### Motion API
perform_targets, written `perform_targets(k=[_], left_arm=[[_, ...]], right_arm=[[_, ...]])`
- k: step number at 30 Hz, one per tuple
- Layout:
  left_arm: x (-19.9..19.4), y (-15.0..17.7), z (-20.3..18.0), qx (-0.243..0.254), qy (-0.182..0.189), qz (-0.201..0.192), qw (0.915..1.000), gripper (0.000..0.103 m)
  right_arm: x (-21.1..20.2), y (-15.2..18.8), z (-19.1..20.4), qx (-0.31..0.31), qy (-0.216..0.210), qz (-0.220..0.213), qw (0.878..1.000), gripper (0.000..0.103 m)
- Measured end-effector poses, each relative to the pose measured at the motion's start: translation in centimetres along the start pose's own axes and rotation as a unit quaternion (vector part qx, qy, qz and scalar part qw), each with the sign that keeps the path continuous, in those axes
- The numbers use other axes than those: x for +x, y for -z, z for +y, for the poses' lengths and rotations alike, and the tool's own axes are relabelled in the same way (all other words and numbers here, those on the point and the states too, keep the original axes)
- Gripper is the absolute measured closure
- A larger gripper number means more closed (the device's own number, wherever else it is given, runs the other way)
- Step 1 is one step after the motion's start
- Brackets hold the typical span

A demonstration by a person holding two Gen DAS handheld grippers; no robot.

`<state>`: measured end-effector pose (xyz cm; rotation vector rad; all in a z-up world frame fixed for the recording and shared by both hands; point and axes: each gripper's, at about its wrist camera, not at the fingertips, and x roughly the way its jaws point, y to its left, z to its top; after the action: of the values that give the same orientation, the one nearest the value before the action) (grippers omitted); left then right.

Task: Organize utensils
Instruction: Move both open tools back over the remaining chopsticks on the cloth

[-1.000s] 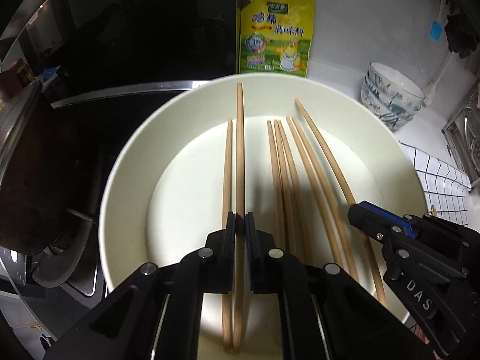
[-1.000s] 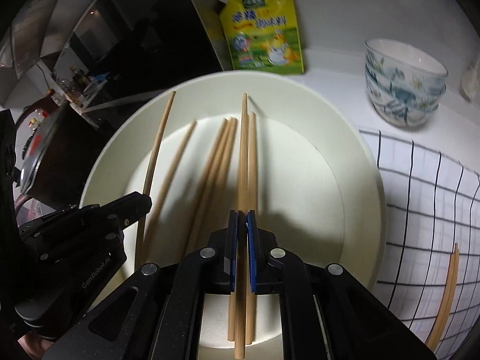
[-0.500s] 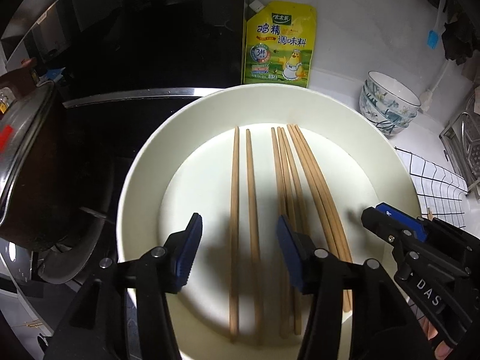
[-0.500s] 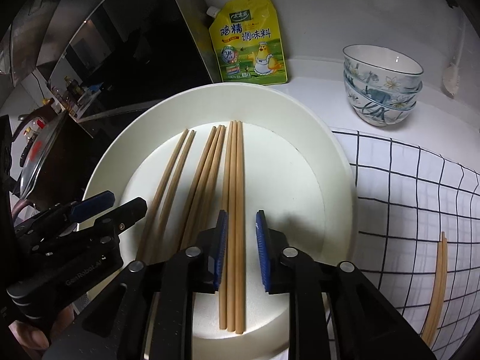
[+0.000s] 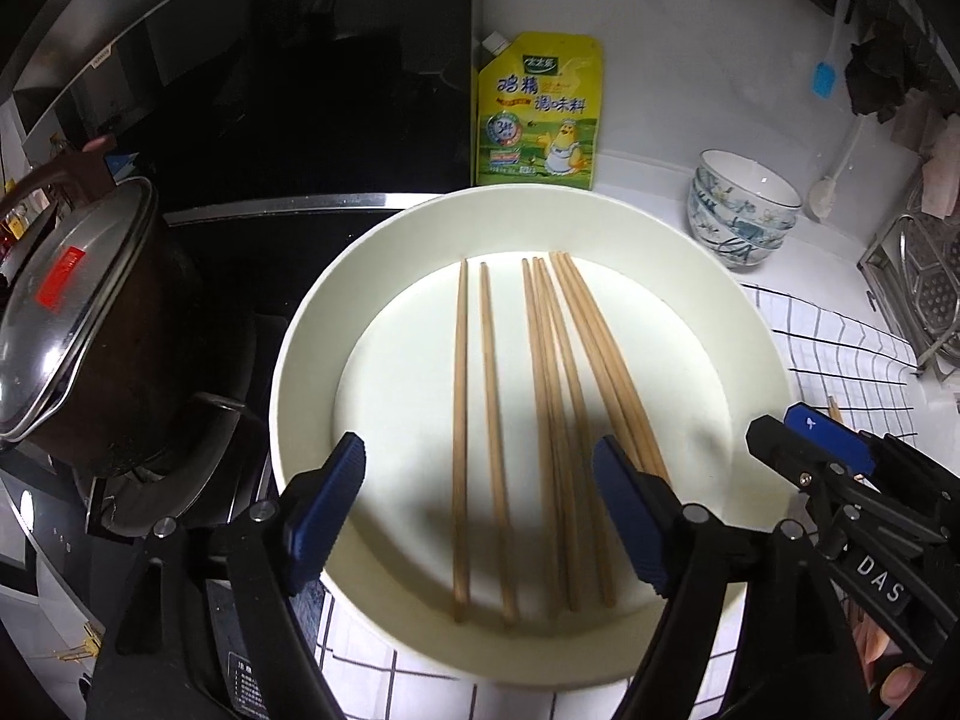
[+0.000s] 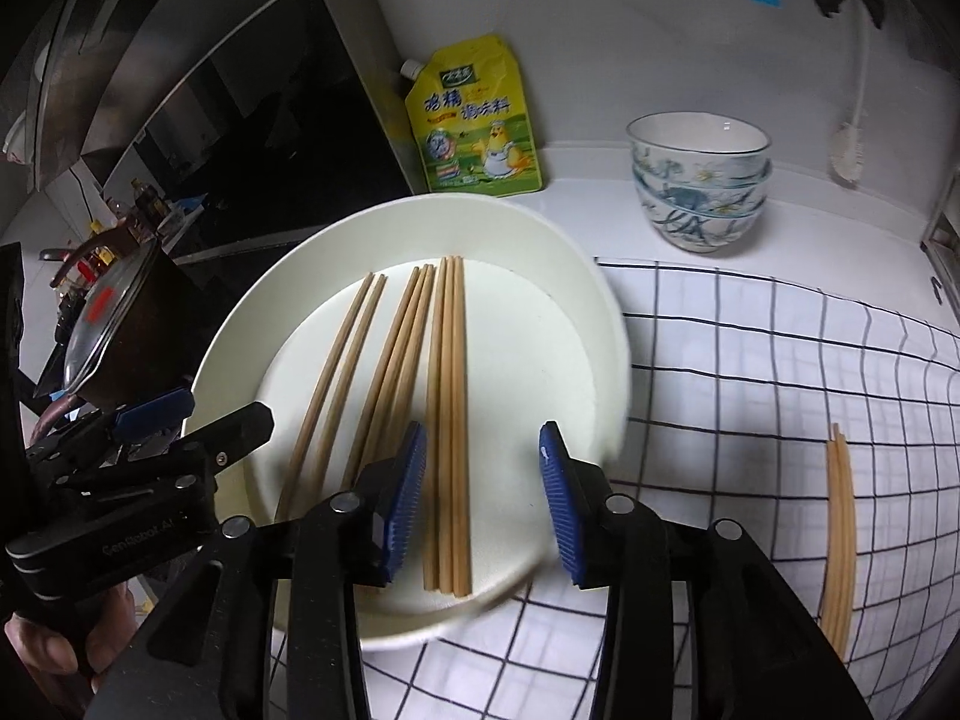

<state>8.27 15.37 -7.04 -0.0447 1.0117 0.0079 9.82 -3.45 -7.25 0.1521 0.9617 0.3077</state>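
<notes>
Several wooden chopsticks (image 5: pixel 546 420) lie side by side in a large cream plate (image 5: pixel 750 348). They also show in the right wrist view (image 6: pixel 447 420), in the plate (image 6: pixel 600 324). My left gripper (image 5: pixel 480 492) is open and empty, above the plate's near side. My right gripper (image 6: pixel 480 492) is open and empty, above the rightmost chopsticks. The right gripper also shows at the plate's right rim in the left wrist view (image 5: pixel 804 432). A few more chopsticks (image 6: pixel 840 546) lie on the checked cloth to the right.
A yellow seasoning pouch (image 5: pixel 540 114) leans on the wall behind the plate. Stacked patterned bowls (image 6: pixel 699 192) stand at the back right. A lidded dark pot (image 5: pixel 78 312) sits on the stove to the left. A white checked cloth (image 6: pixel 780 372) covers the counter. A metal rack (image 5: pixel 924 288) stands at the far right.
Both grippers were shut on chopsticks held over the plate a second ago. They have opened, the chopsticks now lie flat in the plate, and both grippers have pulled back and up.
</notes>
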Motion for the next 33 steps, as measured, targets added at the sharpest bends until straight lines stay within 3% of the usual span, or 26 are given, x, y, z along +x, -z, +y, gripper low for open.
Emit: perform_targets(k=[7, 15, 33], left_arm=[[-1.6, 0.7, -1.6, 0.01, 0.003, -0.003, 0.9999, 0.025], [-3.1, 1.8, -4.8, 0.024, 0.018, -0.004, 0.9996, 0.022], [-4.4, 3.8, -16.2, 0.081, 0.073, -0.001, 0.994, 0.015]], right_arm=[[-2.3, 1.4, -1.7, 0.009, 0.002, -0.012, 1.0, 0.055], [-4.5, 4.0, -5.0, 0.021, 0.02, -0.009, 1.0, 0.055], [-10.4, 9.2, -17.0, 0.081, 0.096, -0.014, 0.992, 0.049]])
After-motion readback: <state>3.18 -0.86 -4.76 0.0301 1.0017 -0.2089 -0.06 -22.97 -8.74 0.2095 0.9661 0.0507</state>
